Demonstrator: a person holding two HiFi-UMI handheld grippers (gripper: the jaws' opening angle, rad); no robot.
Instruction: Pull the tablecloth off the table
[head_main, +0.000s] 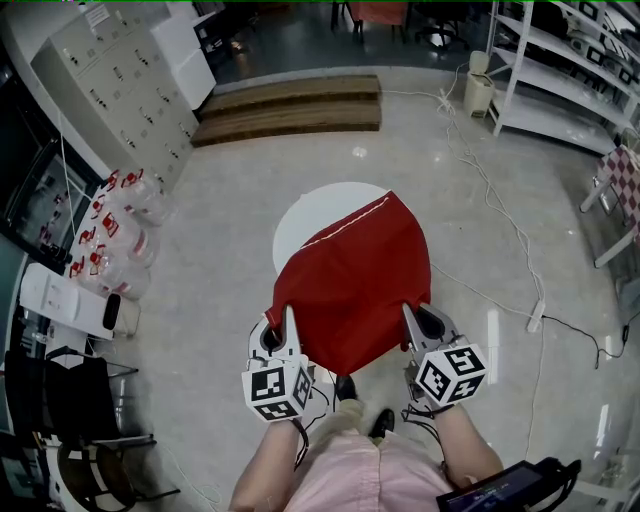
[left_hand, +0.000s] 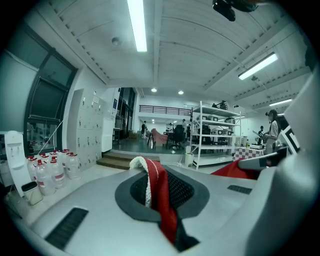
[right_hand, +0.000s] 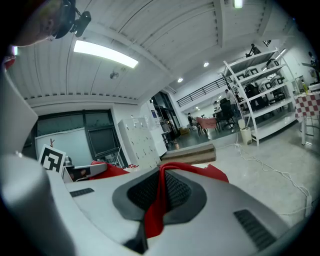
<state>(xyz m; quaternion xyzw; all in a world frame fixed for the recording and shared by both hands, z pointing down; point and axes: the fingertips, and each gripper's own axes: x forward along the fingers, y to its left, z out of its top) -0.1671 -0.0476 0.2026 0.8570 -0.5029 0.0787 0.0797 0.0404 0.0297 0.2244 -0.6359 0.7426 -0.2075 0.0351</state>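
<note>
The left tongs (head_main: 284, 326) are shut tight on the near edge of the red tablecloth (head_main: 356, 284). In the left gripper view the cloth is squeezed between the two dark pads, and its thick white hem pokes up over the top. The right tongs (head_main: 414, 322) are shut tight too. In the right gripper view a red fold of the cloth is pinched between their pads. The two tongs are side by side with a gap between them, and the near edge of the cloth runs from one to the other. From there the cloth goes away from the person and onto the round white table (head_main: 298, 222). It covers the near and right part of the table top. The far left part of the top is bare and white. A thin white hem line runs across the far edge of the cloth. The person's dark shoes (head_main: 346, 388) peek out under the near edge of the cloth. Far off to the left, a bunch of water bottles (head_main: 118, 236) with red labels stands on the floor beside tall white lockers (head_main: 118, 82). Past the table there are low wooden steps (head_main: 290, 106). On the right there is a white shelf (head_main: 556, 72), and a long cable (head_main: 492, 212) lies on the floor.
</note>
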